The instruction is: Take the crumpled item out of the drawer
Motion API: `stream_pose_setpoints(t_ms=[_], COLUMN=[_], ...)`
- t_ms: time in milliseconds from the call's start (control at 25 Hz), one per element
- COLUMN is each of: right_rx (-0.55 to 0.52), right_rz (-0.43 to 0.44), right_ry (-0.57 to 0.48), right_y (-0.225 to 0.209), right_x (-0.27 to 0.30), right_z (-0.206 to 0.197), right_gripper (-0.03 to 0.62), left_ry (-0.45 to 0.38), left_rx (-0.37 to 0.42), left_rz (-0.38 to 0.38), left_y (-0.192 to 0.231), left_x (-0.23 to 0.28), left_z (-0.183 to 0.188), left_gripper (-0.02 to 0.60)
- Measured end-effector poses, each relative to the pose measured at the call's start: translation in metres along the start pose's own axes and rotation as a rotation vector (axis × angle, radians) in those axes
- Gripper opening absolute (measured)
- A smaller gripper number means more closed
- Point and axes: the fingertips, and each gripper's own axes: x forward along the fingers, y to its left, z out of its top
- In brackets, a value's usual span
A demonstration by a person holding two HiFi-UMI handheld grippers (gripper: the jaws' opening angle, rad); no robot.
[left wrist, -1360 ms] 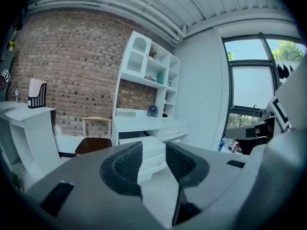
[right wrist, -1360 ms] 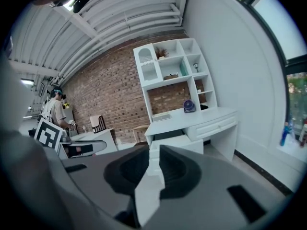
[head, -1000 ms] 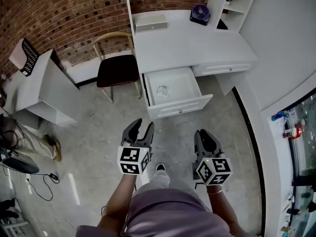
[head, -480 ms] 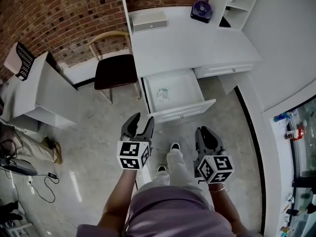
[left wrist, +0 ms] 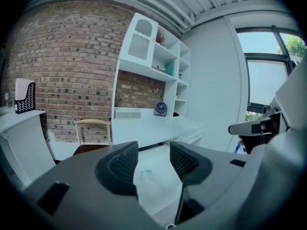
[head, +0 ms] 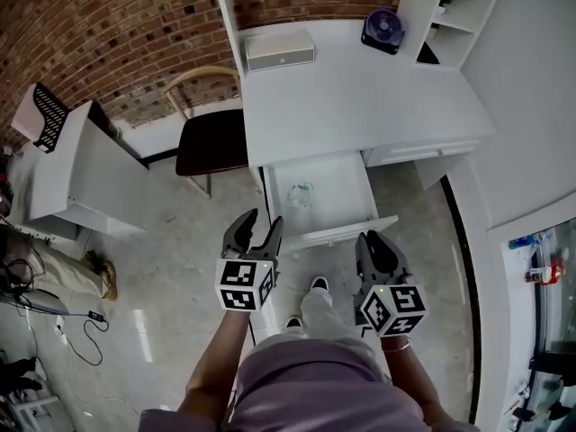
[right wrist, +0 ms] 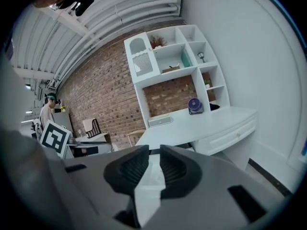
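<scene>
The white drawer (head: pixel 340 233) stands pulled out of the desk (head: pixel 360 97). A small crumpled clear item (head: pixel 301 193) lies inside it at the left. My left gripper (head: pixel 255 231) hovers just short of the drawer's front left corner. Its jaws are opening, with nothing between them. In the left gripper view the crumpled item (left wrist: pixel 146 175) shows through the gap of the left gripper (left wrist: pixel 151 158). My right gripper (head: pixel 373 242) hangs beside the drawer's front right corner. Its jaws stand a narrow gap apart and hold nothing, as the right gripper view (right wrist: pixel 152 164) also shows.
A dark-seated chair (head: pixel 213 139) stands left of the drawer. A white side table (head: pixel 85 165) is further left. On the desk are a white box (head: pixel 280 49) and a purple fan (head: pixel 384 27), beside a shelf unit (head: pixel 454 16). The person's shoes (head: pixel 319 283) are below the drawer front.
The person has stepped toward the desk, so the drawer now lies just ahead of both grippers. The left jaws have spread a little wider. The right gripper looks unchanged.
</scene>
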Motion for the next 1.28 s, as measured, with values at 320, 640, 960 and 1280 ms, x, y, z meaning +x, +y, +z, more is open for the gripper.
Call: stream_pose_setpoints(t_ms=[320,640,960,1280], right_rx=[0.001,0.011,0.025,0.029], right_rz=[0.054,0.075,0.064,0.023], right_ry=[0.01,0.024,0.026,0.062], right_y=[-0.034,-0.058,-0.066,-0.072], right_x=[0.041,0.069,0.09,0.112], right_z=[0.021,0.034,0.043,0.049], right_gripper=[0.06,0.061,0.061,0.061], left_ry=[0.036,0.094,0.192,0.341], left_rx=[0.015,0.005,0.024,0.063], left_rz=[0.028,0.032,-0.012,-0.07], left_y=[-0.002,0.0,0.003,0.012], left_x=[0.05,0.097,0.139,0.182], left_z=[0.01,0.006,-0.013,-0.05], left_gripper=[0.193,0.204,0.245,0.268])
